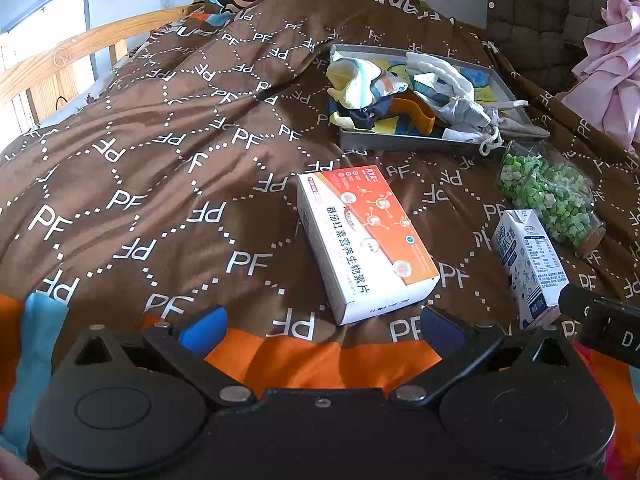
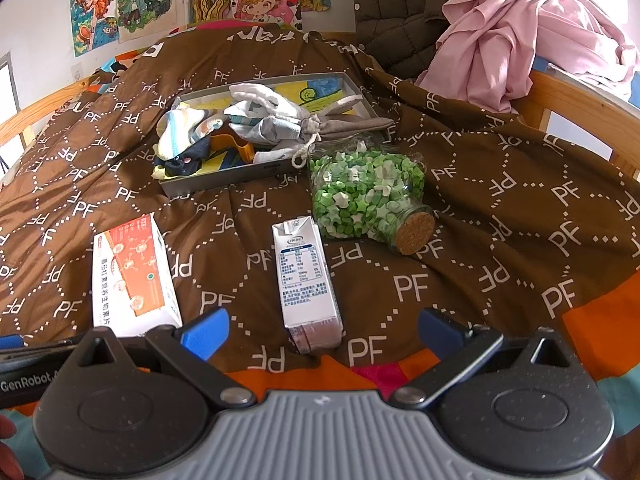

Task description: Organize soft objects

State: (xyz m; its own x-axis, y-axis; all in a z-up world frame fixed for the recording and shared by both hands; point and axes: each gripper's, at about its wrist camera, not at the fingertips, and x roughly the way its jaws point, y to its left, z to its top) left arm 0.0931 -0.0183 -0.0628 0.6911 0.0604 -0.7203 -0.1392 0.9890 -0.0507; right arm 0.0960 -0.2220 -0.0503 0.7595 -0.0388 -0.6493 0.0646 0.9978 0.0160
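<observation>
A grey tray (image 1: pixel 400 142) (image 2: pixel 224 181) lies on the brown bed cover and holds a pile of soft things: socks (image 1: pixel 360 80) (image 2: pixel 180 128), a white knit piece (image 1: pixel 440 70) (image 2: pixel 260 98) and a grey drawstring pouch (image 1: pixel 472 114) (image 2: pixel 280 128). My left gripper (image 1: pixel 320 330) is open and empty near the bed's front edge, well short of the tray. My right gripper (image 2: pixel 322 332) is open and empty, just in front of a milk carton (image 2: pixel 306 276).
An orange and white medicine box (image 1: pixel 368 240) (image 2: pixel 132 272), the milk carton (image 1: pixel 528 264) and a corked jar of green paper stars (image 1: pixel 552 196) (image 2: pixel 368 196) lie between the grippers and the tray. Pink cloth (image 2: pixel 532 28) is heaped at the right. A wooden bed rail (image 1: pixel 60 56) runs on the left.
</observation>
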